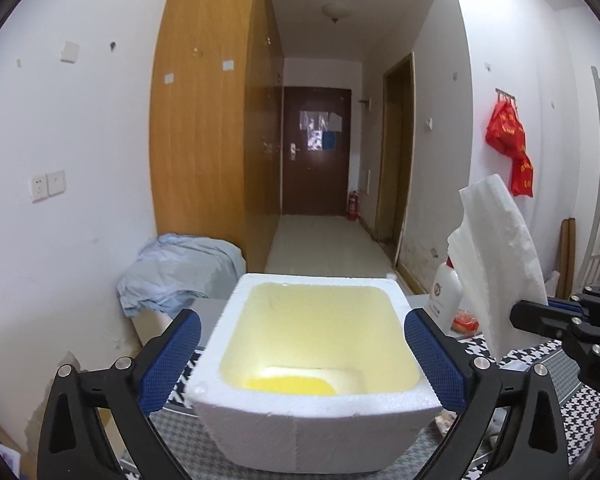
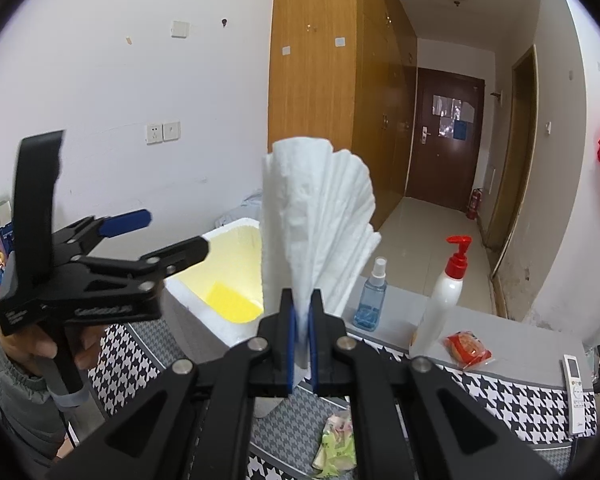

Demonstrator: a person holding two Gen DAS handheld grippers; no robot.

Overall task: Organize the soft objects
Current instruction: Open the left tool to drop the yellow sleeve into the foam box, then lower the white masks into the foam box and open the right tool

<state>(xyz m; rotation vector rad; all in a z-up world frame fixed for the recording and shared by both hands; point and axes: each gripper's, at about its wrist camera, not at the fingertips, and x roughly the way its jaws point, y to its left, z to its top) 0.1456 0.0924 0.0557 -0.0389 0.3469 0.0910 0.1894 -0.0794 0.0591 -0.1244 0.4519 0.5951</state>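
Observation:
A white foam box (image 1: 312, 420) with a yellowish inside stands on the houndstooth cloth; a yellow sponge (image 1: 292, 386) lies at its bottom. My left gripper (image 1: 300, 344) is open, its blue pads on either side of the box near its walls. My right gripper (image 2: 302, 340) is shut on a folded white foam sheet (image 2: 316, 220) and holds it upright, to the right of the box (image 2: 228, 256). The sheet also shows in the left wrist view (image 1: 500, 256). The left gripper (image 2: 168, 240) shows open in the right wrist view, over the box.
A white pump bottle with a red top (image 2: 444, 296), a blue spray bottle (image 2: 372, 300), a red snack packet (image 2: 466, 348) and a white remote (image 2: 576, 388) stand on the table. A green-yellow packet (image 2: 336, 444) lies near me. Blue cloth (image 1: 180, 272) lies beyond the table.

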